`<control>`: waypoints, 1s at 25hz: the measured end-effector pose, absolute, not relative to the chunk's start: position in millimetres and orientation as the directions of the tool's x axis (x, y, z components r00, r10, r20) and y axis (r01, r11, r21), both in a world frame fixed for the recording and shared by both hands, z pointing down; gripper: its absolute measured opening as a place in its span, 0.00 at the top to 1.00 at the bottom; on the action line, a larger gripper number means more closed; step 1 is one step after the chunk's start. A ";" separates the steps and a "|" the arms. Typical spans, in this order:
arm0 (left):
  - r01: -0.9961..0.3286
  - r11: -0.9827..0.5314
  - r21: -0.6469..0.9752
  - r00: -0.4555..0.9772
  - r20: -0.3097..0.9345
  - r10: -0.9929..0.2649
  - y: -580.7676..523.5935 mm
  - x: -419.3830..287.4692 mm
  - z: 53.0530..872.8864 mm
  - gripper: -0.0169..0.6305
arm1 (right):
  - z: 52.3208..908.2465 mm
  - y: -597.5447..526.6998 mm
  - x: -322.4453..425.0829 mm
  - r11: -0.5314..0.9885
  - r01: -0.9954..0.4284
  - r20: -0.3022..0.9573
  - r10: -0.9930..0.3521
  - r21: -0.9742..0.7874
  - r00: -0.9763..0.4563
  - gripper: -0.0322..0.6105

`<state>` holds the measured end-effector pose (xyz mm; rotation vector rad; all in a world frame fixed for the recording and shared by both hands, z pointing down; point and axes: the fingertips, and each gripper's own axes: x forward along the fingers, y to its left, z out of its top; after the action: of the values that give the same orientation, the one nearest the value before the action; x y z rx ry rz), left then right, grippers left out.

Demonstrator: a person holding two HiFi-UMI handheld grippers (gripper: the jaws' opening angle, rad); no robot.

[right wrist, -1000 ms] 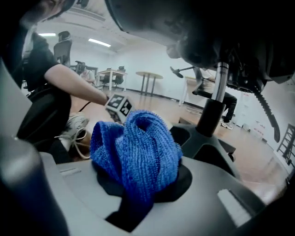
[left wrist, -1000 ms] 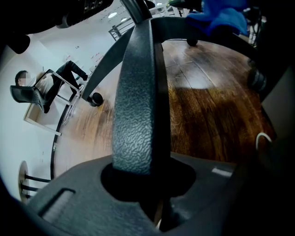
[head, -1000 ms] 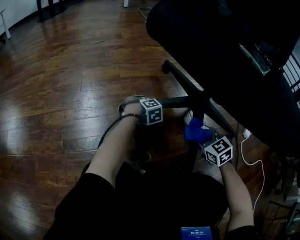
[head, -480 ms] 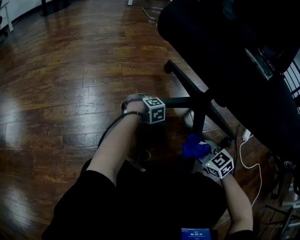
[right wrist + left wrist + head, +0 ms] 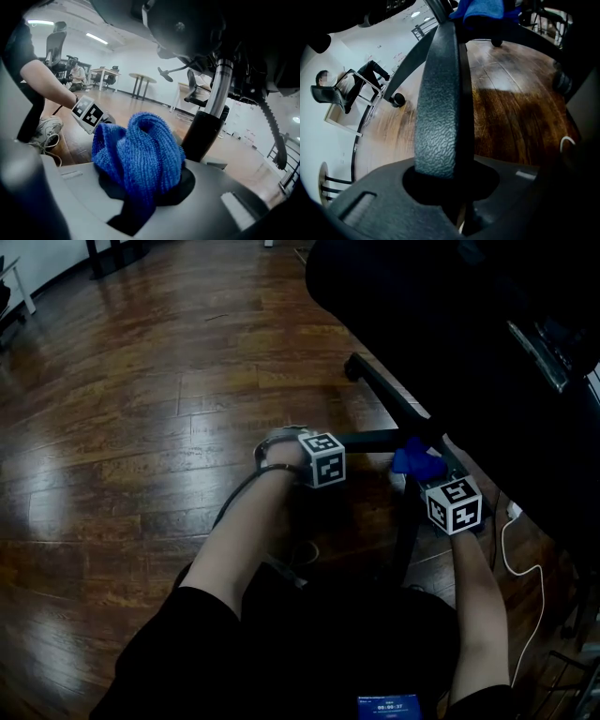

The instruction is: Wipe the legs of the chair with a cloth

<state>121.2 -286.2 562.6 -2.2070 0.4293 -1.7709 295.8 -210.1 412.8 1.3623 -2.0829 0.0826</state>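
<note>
Blue knit cloth [image 5: 140,150] — soft, light, bunched — sat pinched in the right gripper [image 5: 143,201] beside the chair's central column [image 5: 208,126], while the left gripper [image 5: 440,173] was clamped on a stiff, textured chair leg [image 5: 438,93], its outer end judged the steadiest hold.

Open wooden floor [image 5: 141,427] lies across the whole left side, and I read that as the free way in. On the right the seat [image 5: 450,324] hangs low over the base, where the legs [image 5: 384,395] spread from the column [image 5: 206,126] and leave only wedge gaps. The left gripper [image 5: 443,180] is clamped on one leg [image 5: 440,93], and the right gripper [image 5: 427,474] with its blue cloth [image 5: 140,154] crowds the hub. A white cable [image 5: 525,563] loops on the floor to the right, and the person's shoe [image 5: 47,129] fills the near side.
</note>
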 end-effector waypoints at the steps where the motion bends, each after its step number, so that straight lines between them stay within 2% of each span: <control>1: -0.056 -0.917 -0.394 0.205 0.895 -0.397 -286.3 120.9 562.6 0.87 | 413.3 -206.1 295.2 0.459 -0.846 0.534 -0.803 0.271 -0.265 0.83; 5: -0.053 -0.921 -0.387 0.206 0.898 -0.389 -284.3 121.4 564.1 0.87 | 423.8 -166.4 283.8 0.534 -0.821 0.583 -0.740 0.203 -0.336 0.83; 13: -0.050 -0.928 -0.370 0.191 0.908 -0.373 -284.4 119.8 565.1 0.87 | 461.0 -19.7 237.0 0.770 -0.638 0.703 -0.450 -0.008 -0.551 0.83; 17: -0.055 -0.928 -0.369 0.189 0.909 -0.372 -284.7 118.4 565.7 0.87 | 463.2 -6.6 233.5 0.828 -0.560 0.714 -0.368 -0.041 -0.596 0.83; 19: -0.056 -0.927 -0.371 0.194 0.907 -0.374 -284.3 120.5 565.8 0.87 | 460.7 -20.9 239.6 0.836 -0.548 0.712 -0.390 0.008 -0.585 0.83; 25: -0.059 -0.922 -0.382 0.201 0.901 -0.385 -285.6 121.4 564.3 0.87 | 423.4 -150.7 283.4 0.647 -0.736 0.563 -0.690 0.199 -0.455 0.83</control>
<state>121.4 -285.6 564.3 -2.2148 0.4220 -1.7843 283.4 -150.7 423.4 1.1035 -2.2475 0.0963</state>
